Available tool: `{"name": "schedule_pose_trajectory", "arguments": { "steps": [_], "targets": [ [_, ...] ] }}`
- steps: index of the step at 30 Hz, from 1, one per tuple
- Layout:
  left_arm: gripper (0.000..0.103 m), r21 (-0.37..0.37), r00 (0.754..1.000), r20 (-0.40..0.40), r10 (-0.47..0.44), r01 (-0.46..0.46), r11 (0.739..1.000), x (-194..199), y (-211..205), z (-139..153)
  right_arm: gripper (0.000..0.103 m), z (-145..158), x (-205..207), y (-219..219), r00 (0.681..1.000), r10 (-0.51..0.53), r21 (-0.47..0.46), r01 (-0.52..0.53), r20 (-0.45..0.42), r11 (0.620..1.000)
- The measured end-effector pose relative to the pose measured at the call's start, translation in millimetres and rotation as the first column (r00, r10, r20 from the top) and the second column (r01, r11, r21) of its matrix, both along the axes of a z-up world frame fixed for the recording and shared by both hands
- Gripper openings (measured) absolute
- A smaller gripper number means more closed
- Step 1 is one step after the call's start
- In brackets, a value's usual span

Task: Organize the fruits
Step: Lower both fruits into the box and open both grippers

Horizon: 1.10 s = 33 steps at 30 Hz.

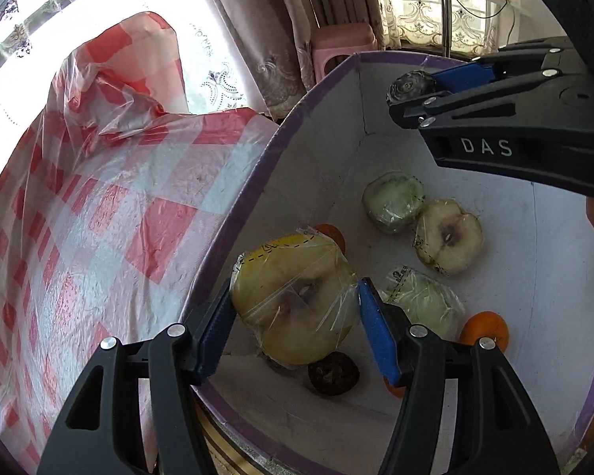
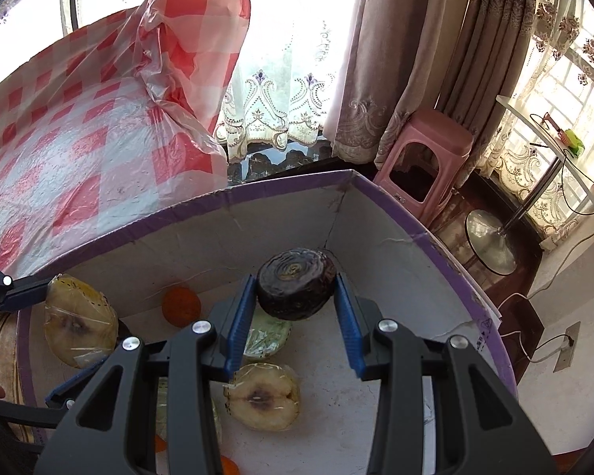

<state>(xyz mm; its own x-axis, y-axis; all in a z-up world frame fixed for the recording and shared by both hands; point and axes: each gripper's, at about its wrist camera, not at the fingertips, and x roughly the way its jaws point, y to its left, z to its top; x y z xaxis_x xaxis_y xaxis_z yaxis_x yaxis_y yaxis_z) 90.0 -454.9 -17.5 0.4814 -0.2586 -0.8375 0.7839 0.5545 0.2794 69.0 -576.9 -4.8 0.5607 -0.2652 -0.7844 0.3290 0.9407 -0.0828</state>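
Observation:
A white cardboard box with a purple rim (image 1: pixel 257 166) (image 2: pixel 435 237) holds several fruits. My left gripper (image 1: pixel 297 312) is shut on a large yellow fruit half wrapped in plastic film (image 1: pixel 293 301), held inside the box; it also shows in the right wrist view (image 2: pixel 79 320). My right gripper (image 2: pixel 295 297) is shut on a dark purple round fruit (image 2: pixel 295 281) above the box; both show in the left wrist view (image 1: pixel 410 85). On the box floor lie a cut pale half (image 1: pixel 449 235) (image 2: pixel 263 396), two wrapped green pieces (image 1: pixel 392 200) (image 1: pixel 427 301), orange fruits (image 1: pixel 487 328) (image 2: pixel 180 304) and a dark brown fruit (image 1: pixel 332 374).
A red-and-white checked plastic cloth (image 1: pixel 99 217) (image 2: pixel 79 150) covers the table left of the box. A pink plastic stool (image 2: pixel 423 158), curtains and a glass side table with a metal foot (image 2: pixel 491 241) stand behind the box.

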Motion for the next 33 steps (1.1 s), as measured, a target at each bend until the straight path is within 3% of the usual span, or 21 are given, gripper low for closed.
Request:
{"name": "schedule_pose_trajectory", "arguments": {
  "steps": [6,19,33],
  "targets": [
    [0.06,0.112,0.999,0.01,-0.034,0.033,0.993,2,-13,-18,0.041,-11,10,-6,0.999,-0.028,0.001,0.028,-0.04,1.0],
    [0.06,0.251,0.995,0.011,-0.1,0.095,0.963,6,-30,-49,0.041,-42,35,-15,0.994,-0.069,0.012,0.071,-0.089,0.997],
    [0.061,0.263,0.991,-0.017,-0.135,0.134,0.955,1,-43,-54,0.041,-68,43,-23,0.987,-0.109,0.012,0.111,-0.119,0.994]
  ]
}}
